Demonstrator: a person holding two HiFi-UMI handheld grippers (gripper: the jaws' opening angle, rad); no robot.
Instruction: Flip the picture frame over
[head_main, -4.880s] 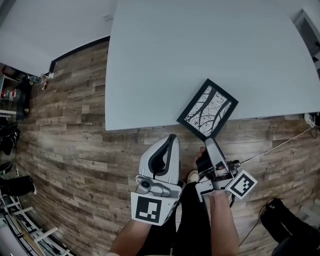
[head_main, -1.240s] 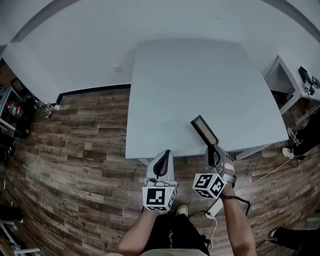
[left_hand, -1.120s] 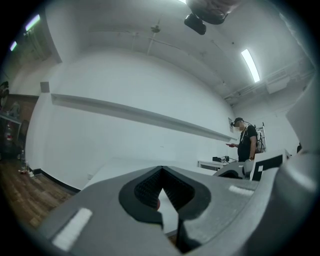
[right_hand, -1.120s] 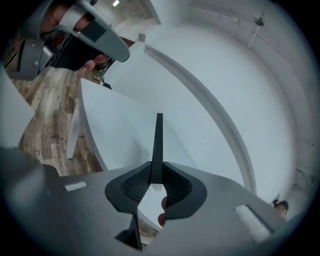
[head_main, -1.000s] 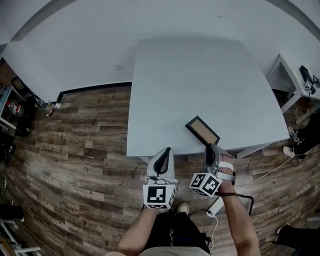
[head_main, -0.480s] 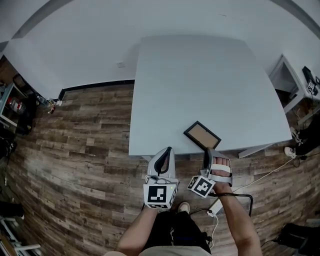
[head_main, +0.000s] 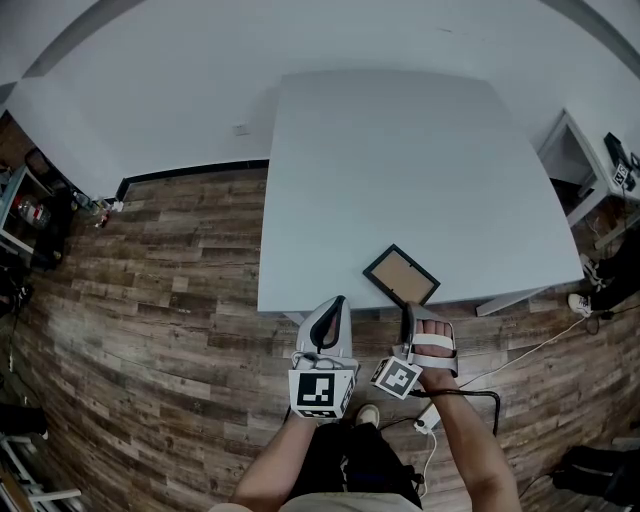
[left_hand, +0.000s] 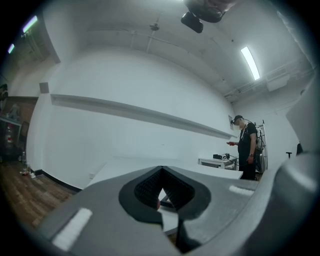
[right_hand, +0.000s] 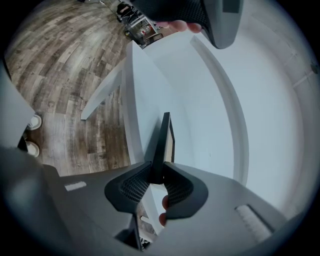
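Clamping right claw holds picture frame on white table above wood floor; left claw closed.

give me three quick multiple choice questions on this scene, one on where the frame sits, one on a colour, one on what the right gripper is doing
1. Where on the table is the picture frame?
A. by the far edge
B. by the near edge, just ahead of the right gripper
C. at the middle

2. What colour is the frame's upward face?
A. brown
B. red
C. green

3. How do the right gripper's jaws stand?
A. wide apart, empty
B. closed on the frame's edge
C. closed on nothing

Answers:
1 B, the head view shows it at the table's near edge.
2 A, a brown backing shows inside a black border.
3 B, the right gripper view shows the frame's edge pinched between the jaws.
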